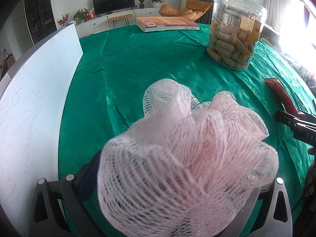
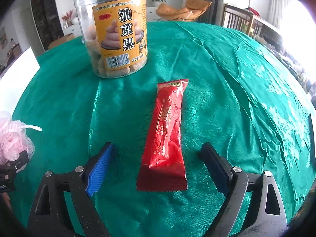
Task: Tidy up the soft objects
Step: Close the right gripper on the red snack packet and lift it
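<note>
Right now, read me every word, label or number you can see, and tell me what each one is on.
"油京果": large black characters on the orange label of the clear snack jar.
"DAS": white letters, cut off, on the right gripper.
Too small or blurred: the jar label's top line, barcode and net weight; the gold print on the red snack packet; the book cover and spine.

the pink mesh pouf (image 1: 185, 158) hides the left tongs' (image 1: 177, 187) pads; beside the pouf, the red packet (image 1: 280, 96) runs under the right tongs.

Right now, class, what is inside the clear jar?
The jar holds short brown snack sticks, filling its lower part. Its orange label hides some; no lid shows.
</note>
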